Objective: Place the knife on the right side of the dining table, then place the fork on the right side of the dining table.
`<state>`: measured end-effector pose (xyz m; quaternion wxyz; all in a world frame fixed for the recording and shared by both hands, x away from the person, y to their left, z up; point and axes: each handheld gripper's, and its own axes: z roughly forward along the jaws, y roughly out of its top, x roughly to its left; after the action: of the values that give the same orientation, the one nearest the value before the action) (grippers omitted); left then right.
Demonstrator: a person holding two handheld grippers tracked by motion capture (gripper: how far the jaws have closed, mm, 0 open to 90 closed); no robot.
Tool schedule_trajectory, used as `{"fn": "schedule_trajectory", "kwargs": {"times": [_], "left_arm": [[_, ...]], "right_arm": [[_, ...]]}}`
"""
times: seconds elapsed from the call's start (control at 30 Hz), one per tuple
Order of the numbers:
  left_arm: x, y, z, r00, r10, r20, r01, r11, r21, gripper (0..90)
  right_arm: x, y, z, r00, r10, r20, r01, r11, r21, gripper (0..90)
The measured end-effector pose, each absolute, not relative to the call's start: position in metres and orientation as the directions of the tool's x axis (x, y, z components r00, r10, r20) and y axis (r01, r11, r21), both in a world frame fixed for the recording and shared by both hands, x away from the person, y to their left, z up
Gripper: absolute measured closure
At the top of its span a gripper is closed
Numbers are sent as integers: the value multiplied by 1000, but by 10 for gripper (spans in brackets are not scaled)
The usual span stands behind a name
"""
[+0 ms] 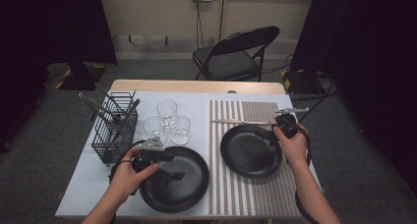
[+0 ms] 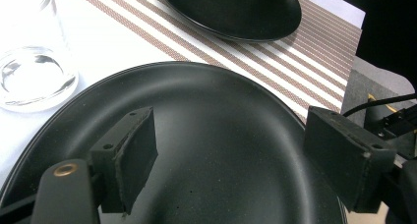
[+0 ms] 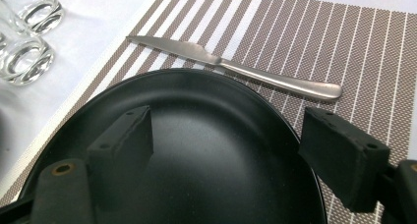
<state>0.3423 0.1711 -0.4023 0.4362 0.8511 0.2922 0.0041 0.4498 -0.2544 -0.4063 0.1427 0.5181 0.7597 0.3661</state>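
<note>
Right plate (image 1: 251, 153): black, on the striped placemat (image 1: 246, 192).
Knife (image 3: 236, 67): on the placemat, just beyond that plate.
Left plate (image 1: 179, 182): black, beside the placemat.
Glasses (image 1: 167, 121): three, left of the placemat.
Left gripper (image 2: 231, 157): jaws wide apart, empty, over left plate.
Right gripper (image 3: 226, 150): jaws wide apart, empty, over right plate.

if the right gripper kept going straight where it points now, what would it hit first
Most likely the black plate on the striped mat: the right gripper is open and angled down over it. The knife lies beyond the rim, so it would come later. Depth is hard to judge.
</note>
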Motion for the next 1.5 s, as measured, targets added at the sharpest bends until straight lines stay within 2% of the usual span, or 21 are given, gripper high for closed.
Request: {"fn": "schedule_trajectory", "kwargs": {"times": [0.5, 1.5], "left_arm": [[345, 176, -397, 821, 517, -244, 502, -447, 741, 199], [348, 198, -381, 793, 561, -238, 523, -426, 738, 195]], "right_arm": [[433, -247, -399, -482, 861, 161, 651, 229, 723, 197], [416, -221, -406, -557, 805, 204, 643, 263, 719, 197]]}}
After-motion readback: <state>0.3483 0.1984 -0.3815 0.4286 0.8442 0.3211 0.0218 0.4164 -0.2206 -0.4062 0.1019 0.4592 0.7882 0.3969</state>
